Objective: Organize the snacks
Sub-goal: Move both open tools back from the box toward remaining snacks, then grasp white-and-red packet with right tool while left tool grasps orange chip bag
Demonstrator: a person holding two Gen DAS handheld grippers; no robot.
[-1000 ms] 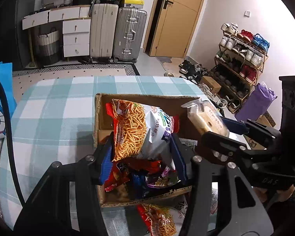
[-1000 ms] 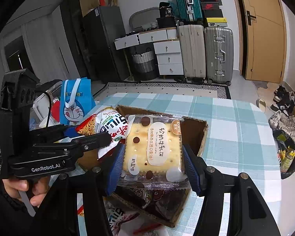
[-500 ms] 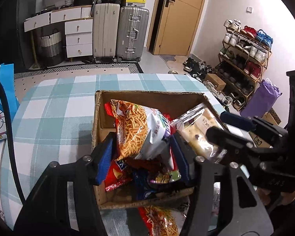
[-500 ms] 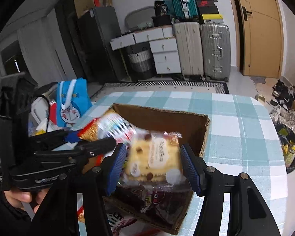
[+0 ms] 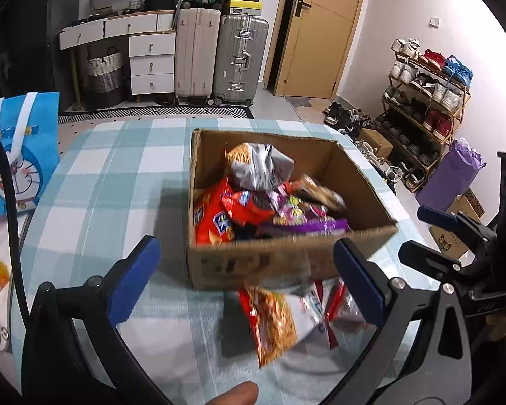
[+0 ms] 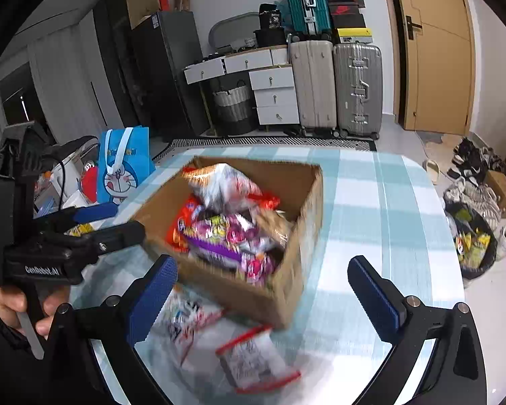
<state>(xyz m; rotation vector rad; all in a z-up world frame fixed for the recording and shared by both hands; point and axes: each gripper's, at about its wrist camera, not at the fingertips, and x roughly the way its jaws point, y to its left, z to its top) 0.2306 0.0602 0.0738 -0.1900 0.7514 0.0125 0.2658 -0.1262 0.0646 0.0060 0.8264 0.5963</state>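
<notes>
A cardboard box [image 5: 286, 263] [image 6: 307, 202] stands on the checked table, filled with several snack packs. The noodle-snack bag [image 5: 258, 165] [image 6: 219, 182] lies on top at the back. A red pack [image 5: 219, 216] and purple packs [image 5: 300, 216] lie below it. My left gripper [image 5: 249, 280] is open and empty, just in front of the box. My right gripper [image 6: 263, 293] is open and empty, in front of the box's near corner. Two loose packs lie on the table before the box: a noodle-snack bag [image 5: 276, 324] and a clear red-edged pack [image 6: 256, 361].
A blue cartoon bag [image 5: 20, 148] [image 6: 123, 165] stands at the table's left. Each gripper shows in the other's view: the right [image 5: 455, 253], the left [image 6: 67, 236]. Suitcases [image 5: 219, 54] and a shoe rack [image 5: 425, 91] stand beyond the table.
Both grippers opened and pulled back from the box. The noodle-snack bag and the cracker pack were let go and now lie in the box.
</notes>
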